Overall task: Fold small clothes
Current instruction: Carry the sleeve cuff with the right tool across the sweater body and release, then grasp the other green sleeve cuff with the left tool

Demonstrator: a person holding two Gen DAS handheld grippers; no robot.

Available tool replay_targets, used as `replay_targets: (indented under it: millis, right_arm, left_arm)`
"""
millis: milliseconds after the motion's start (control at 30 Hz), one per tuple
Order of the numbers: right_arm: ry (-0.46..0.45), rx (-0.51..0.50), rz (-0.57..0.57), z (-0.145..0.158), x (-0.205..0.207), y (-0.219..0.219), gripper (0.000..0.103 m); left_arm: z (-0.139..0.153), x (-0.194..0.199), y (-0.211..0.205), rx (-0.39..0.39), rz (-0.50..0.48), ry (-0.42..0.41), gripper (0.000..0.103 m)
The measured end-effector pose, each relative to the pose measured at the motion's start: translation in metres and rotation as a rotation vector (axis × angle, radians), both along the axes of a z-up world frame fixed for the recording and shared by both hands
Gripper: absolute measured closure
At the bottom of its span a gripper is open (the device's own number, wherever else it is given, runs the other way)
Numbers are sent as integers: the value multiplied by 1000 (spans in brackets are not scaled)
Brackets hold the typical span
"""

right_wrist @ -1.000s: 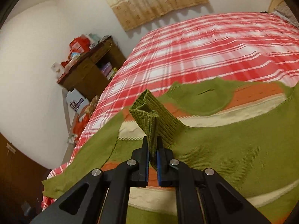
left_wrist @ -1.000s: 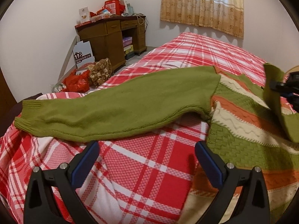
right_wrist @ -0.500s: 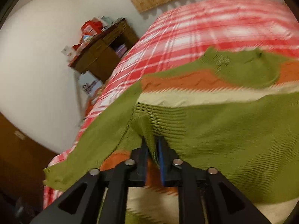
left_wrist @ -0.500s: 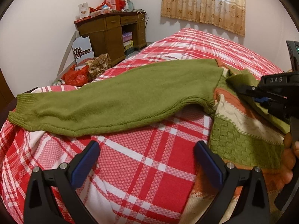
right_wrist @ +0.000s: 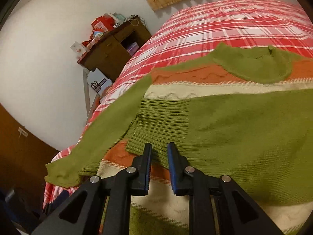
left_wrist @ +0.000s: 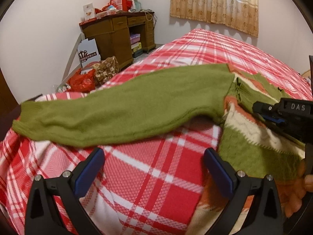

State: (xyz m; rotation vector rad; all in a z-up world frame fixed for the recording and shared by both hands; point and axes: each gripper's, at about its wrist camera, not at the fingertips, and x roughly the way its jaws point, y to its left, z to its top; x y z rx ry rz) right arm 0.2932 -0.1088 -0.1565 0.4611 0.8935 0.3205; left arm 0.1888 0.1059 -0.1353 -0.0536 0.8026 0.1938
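Note:
A green sweater with orange and cream stripes (right_wrist: 195,94) lies on the red plaid bed (right_wrist: 215,23). Its right sleeve is folded across the body, and the ribbed cuff (right_wrist: 162,125) lies flat just ahead of my right gripper (right_wrist: 159,148), whose jaws stand a little apart and hold nothing. The other sleeve (left_wrist: 121,107) stretches out to the left over the bed (left_wrist: 148,176). My left gripper (left_wrist: 154,156) is wide open and empty, hovering over the bedspread below that sleeve. The right gripper also shows at the right edge of the left wrist view (left_wrist: 264,110).
A brown desk (left_wrist: 117,37) piled with boxes stands by the wall at the back left. Bags (left_wrist: 93,76) lie on the floor beside the bed's left edge. A curtained window (left_wrist: 215,2) is behind the bed. A dark wooden door (right_wrist: 21,146) is at left.
My right gripper carried the cuff down and left across the sweater body, laid it flat, and let it go. My left gripper stayed open and moved little.

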Motion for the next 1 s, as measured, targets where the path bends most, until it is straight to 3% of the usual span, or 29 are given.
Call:
replay_targets:
  millis: [67,133,233,400,467,600,767,833,1000]
  right_arm:
    - [-5,47,-21,10,-4,-15,85]
    - [-76,19,-90,28,-16,-35,85]
    - [-144,-111,-213,53,-36,-76,85]
    - [-100,-351,-368,57,-70,-147,85]
    - [-64,-414,-411,48,-83,-171,85]
    - [12,-424,-445,15,-105,-204,87]
    - [-32,-425,-431,8,-114,-208,85]
    - [-40,-446,-421,9,-116,-203,78]
    - [-54,-509,-337,10,-101,-179,43]
  left_arm:
    - [18,1,-5,-4,-10,-45,0]
    - [35,4,-12,-4,-16,-91,0]
    - [53,17,-34,8,-67,-127,0]
    - [51,45,-88,66,-138,-152,0]
    - [43,59,-107,67,-153,-134,0]
    - [26,80,-136,89,-151,-83,0]
    - [-3,100,-150,154,-127,51,0]
    - [-4,102,-147,130,-122,66,0]
    - [-4,98,-144,98,-126,67,0]
